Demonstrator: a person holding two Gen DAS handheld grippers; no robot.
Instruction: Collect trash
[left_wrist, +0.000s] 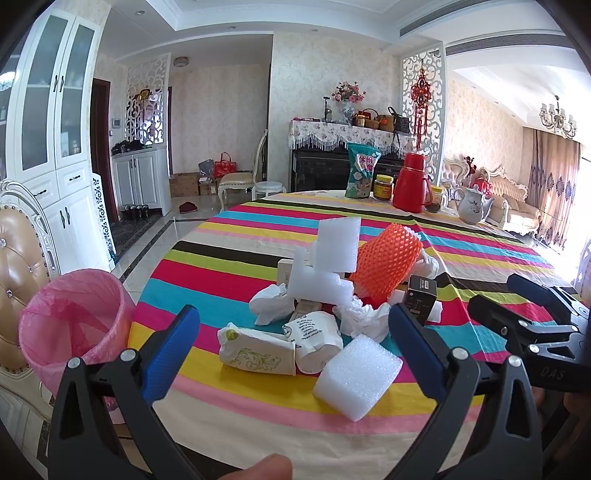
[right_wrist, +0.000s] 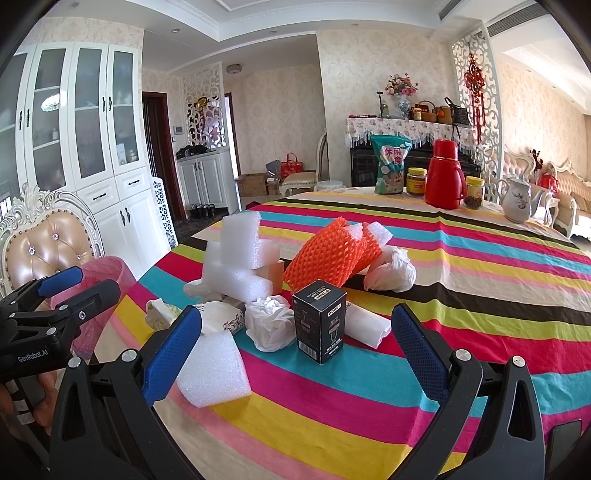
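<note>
A trash pile lies on the striped table: white foam blocks, a loose foam block, orange foam netting, crumpled tissues, paper cups and a black box. A pink-lined bin stands left of the table. My left gripper is open and empty, just short of the cups and foam block. My right gripper is open and empty, in front of the black box; it also shows in the left wrist view.
At the table's far edge stand a snack bag, jars, a red thermos and a white teapot. A padded chair stands beside the bin. White cabinets line the left wall.
</note>
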